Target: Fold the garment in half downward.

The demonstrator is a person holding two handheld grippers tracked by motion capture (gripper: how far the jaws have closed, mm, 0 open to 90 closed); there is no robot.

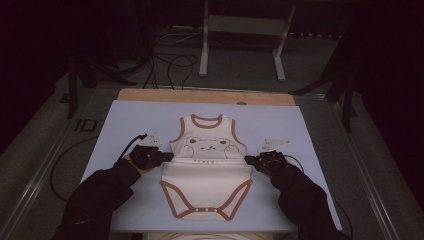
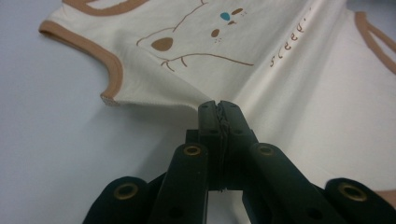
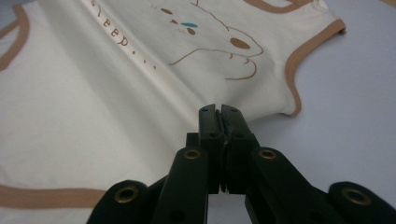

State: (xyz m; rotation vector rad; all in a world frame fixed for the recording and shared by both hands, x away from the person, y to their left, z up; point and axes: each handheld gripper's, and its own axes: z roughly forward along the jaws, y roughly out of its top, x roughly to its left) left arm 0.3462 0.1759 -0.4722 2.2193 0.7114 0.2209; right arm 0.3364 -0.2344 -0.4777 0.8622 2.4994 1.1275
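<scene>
The left gripper (image 2: 218, 108) and right gripper (image 3: 219, 112) each pinch a side edge of the cream bodysuit (image 1: 207, 170), jaws closed on cloth at the waist. Forearms reach in low. The brown-trimmed, bear-printed bodysuit lies on the pale blue mat (image 1: 125, 120).

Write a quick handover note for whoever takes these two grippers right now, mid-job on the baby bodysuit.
Left gripper: shut on the bodysuit, pinching its side edge just below the armhole.
Right gripper: shut on the opposite side edge, same height.
Bodysuit lies face up on the blue mat, neck away from you, crotch snaps near you; a crease runs across between the two pinches, under the bear print.
Done: both sides gripped.
Left: probably the fold itself; nothing is folded over yet.
</scene>
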